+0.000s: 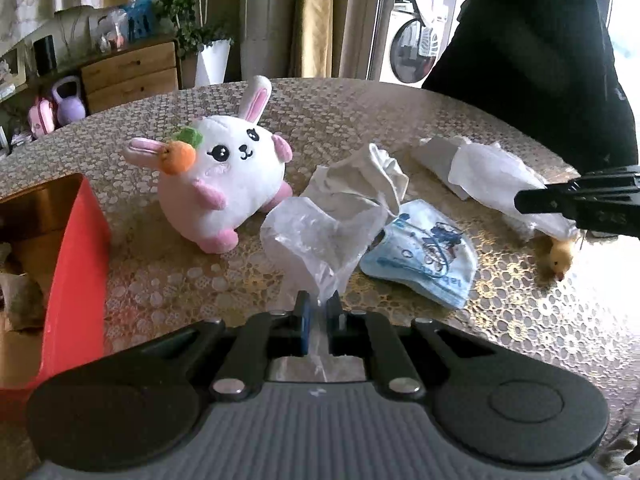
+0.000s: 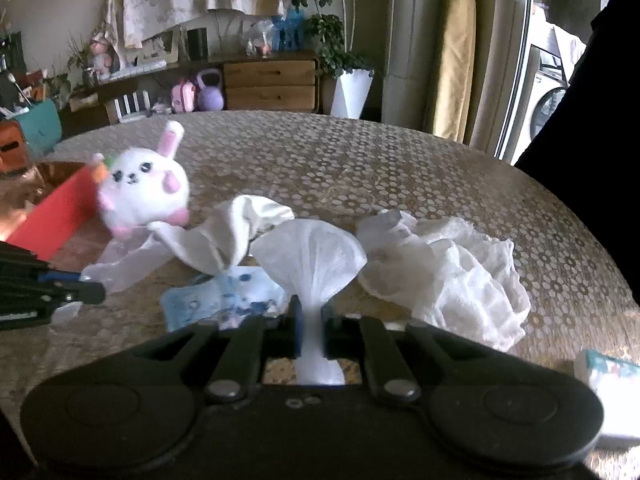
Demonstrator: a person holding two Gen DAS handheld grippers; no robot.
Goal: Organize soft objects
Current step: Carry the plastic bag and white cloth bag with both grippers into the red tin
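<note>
The left gripper (image 1: 318,304) has its fingers pinched narrow on a clear plastic bag (image 1: 316,236), which stands up off the table (image 1: 400,120) right in front of it. The right gripper (image 2: 310,312) is likewise closed tight on a white tissue (image 2: 310,256) that fans out above its tips. Just past them lie a blue mask (image 1: 424,252), a yellow duck (image 1: 562,258) partly under tissue, a white cloth (image 1: 368,180) and a crumpled gauze (image 2: 452,268). Further left sits the bunny (image 1: 224,176), beside a red box (image 1: 76,248) at the table's edge. Judging by this, sorting has barely begun: nearly everything is loose on the table, and what the box holds is too unclear to tell.
</note>
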